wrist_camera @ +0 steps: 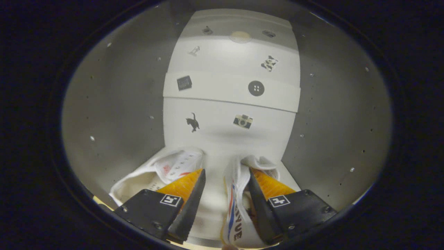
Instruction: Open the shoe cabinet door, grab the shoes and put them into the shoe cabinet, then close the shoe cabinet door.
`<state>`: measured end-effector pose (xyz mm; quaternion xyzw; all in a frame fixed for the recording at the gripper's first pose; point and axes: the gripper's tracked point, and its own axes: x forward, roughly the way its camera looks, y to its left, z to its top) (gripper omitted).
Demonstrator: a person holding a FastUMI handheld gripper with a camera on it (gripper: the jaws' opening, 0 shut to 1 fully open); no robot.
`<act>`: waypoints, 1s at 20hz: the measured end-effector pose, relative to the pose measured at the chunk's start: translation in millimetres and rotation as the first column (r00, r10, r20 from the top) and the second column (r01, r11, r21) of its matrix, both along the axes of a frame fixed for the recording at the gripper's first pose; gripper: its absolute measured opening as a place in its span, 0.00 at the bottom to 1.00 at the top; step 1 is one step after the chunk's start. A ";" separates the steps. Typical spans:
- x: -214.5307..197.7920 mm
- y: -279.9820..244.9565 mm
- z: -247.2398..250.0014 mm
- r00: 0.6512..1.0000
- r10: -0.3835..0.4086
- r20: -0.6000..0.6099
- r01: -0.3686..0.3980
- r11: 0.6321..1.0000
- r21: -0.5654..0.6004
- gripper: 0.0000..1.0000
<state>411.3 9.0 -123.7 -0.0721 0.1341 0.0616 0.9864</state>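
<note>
I am looking into the shoe cabinet, whose white back wall point(222, 139) stands beyond my fingers. Two white shoes rest on its floor. The left shoe point(163, 168) lies outside my left finger, partly hidden behind it. The right shoe point(237, 198), with a red and blue stripe, sits in the gap between my fingers, leaning against the inner side of the right finger point(267, 187). My gripper point(226, 170) is open; the left finger point(184, 187) stands apart from that shoe, with bare white floor between them.
Grey side walls point(121, 114) point(329, 121) close in on both sides. A white band point(222, 88) crosses the back wall higher up. Small stickers dot the back wall, among them a cat point(193, 122), a camera point(242, 121) and a button point(256, 88).
</note>
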 end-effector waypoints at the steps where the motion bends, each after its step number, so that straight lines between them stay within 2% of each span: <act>1: 0.5 -5.2 4.0 1.000 -0.014 0.016 0.014 1.000 -0.008 0.85; 3: 7.9 -2.8 5.7 1.000 0.007 0.020 -0.006 0.999 -0.045 0.96; 5: 10.5 0.2 9.6 0.999 0.018 0.044 -0.014 0.997 -0.074 0.97; 9: 5.2 12.8 17.5 0.995 0.077 0.064 -0.074 0.996 -0.050 0.97; 10: 3.8 7.6 17.1 0.996 0.063 0.060 -0.059 0.996 -0.061 0.97; 12: -3.2 14.5 27.2 0.993 0.091 0.079 -0.088 0.995 -0.040 0.97; 16: -38.4 13.4 45.2 0.992 0.067 0.110 -0.068 0.998 0.008 1.00; 17: -51.3 9.9 47.0 0.993 0.044 0.108 -0.045 0.999 0.006 1.00; 20: -102.9 11.3 60.0 0.989 0.040 0.144 -0.039 0.999 -0.010 1.00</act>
